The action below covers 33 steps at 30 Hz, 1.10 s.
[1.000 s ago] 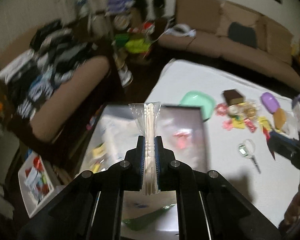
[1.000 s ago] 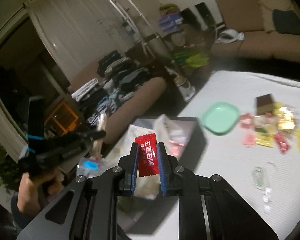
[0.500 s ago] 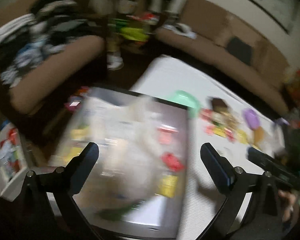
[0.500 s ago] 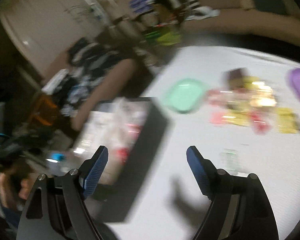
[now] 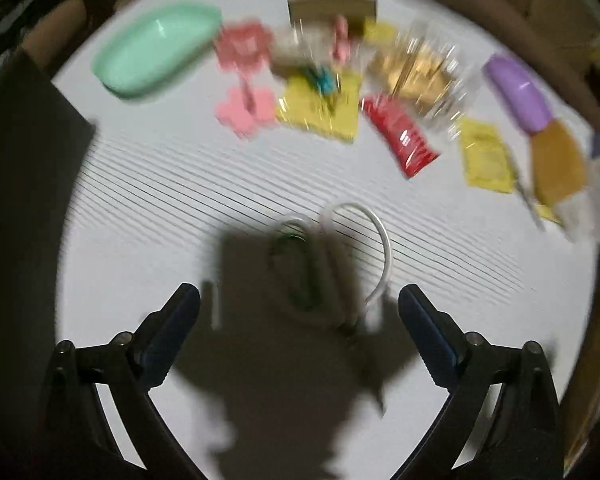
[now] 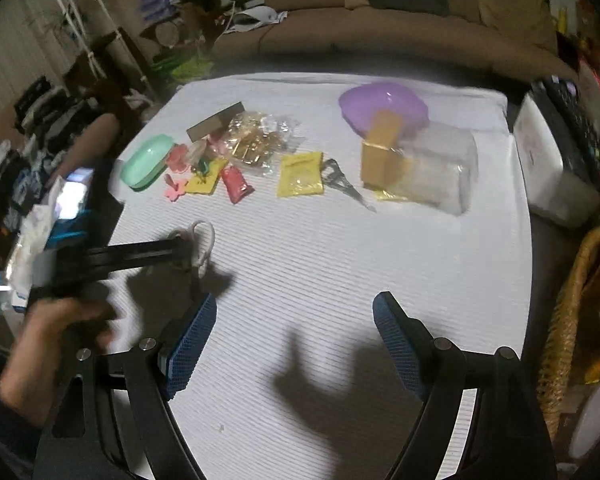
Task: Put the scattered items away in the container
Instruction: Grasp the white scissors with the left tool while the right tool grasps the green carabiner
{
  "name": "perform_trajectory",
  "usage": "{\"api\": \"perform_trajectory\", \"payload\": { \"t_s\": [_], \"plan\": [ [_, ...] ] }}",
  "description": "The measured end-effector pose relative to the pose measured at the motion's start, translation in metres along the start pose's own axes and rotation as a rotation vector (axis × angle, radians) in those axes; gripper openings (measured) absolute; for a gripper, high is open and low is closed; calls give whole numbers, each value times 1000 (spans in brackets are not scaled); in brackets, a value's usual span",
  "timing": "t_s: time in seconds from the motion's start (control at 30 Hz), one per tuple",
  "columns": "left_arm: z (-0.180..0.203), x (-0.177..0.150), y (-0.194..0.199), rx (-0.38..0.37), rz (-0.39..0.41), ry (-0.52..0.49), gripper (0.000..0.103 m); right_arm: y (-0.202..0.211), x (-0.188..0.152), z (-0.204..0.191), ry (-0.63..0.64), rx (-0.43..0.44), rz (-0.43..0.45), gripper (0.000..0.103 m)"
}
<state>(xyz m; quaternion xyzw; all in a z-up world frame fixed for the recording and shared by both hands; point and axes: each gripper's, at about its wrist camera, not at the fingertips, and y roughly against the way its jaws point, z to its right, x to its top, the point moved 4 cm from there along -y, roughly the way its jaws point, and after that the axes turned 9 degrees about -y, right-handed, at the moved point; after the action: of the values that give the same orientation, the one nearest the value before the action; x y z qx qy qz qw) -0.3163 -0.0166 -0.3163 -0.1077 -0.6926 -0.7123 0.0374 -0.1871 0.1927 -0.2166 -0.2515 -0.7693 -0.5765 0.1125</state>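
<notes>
My left gripper points down over the white table, its jaws wide and closing. A white-ringed clear loop with a green part lies just ahead of the gap, untouched. The right wrist view shows that gripper from the side, over the same loop. My right gripper hangs open and empty above bare cloth. The black container's wall fills the left edge. Scattered beyond: a mint dish, a red packet, a yellow packet, scissors.
A purple bowl, an orange box and a clear bag lie at the far right of the table. A white box and a wicker basket stand off its right edge. A sofa runs behind.
Both grippers have let go of what they held over the container, the swab pack and the red sweet, and opened. Both swung right and tipped down over the table.
</notes>
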Motion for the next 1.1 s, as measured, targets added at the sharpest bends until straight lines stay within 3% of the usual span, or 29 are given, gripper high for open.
{"api": "perform_trajectory", "payload": {
  "t_s": [0.07,0.17,0.3,0.4,0.53,0.6,0.63,0.67,0.7,0.83,0.93,0.97,1.03,1.07,1.1],
  "plan": [
    [9,4,-11,61,11,16,95,3,-1,15,-21,-6,2,83],
    [14,6,-5,56,52,29,76,8,-1,29,-48,-10,12,83],
    [10,4,12,-44,74,26,76,19,-1,30,-53,16,24,83],
    [1,-2,46,-128,125,-2,76,26,-1,28,-34,18,40,83],
    [-13,-25,118,-180,219,-109,76,20,-3,24,-42,70,31,83],
    [-18,-31,150,-178,262,-155,75,6,-6,7,20,96,13,83],
    [-28,-43,172,-186,294,-176,61,-2,-10,-3,62,99,3,83],
    [-35,-48,185,-200,312,-179,23,-13,-14,-18,123,97,-8,83],
    [-42,-50,197,-204,332,-168,11,-23,-18,-32,170,95,-13,83],
    [-92,-75,250,-152,484,-126,14,-72,-35,-99,314,156,-26,83],
    [-102,-89,240,-150,437,-134,14,-108,-37,-134,324,167,-27,82],
    [-102,-92,231,-170,415,-132,19,-119,-36,-143,330,149,-16,82],
    [-95,-105,213,-204,373,-137,46,-140,-31,-155,346,104,-9,77],
    [-92,-110,205,-202,362,-143,67,-153,-28,-160,353,75,-20,68],
    [-89,-115,198,-189,358,-145,75,-165,-26,-163,361,45,-44,62]
  ]
}}
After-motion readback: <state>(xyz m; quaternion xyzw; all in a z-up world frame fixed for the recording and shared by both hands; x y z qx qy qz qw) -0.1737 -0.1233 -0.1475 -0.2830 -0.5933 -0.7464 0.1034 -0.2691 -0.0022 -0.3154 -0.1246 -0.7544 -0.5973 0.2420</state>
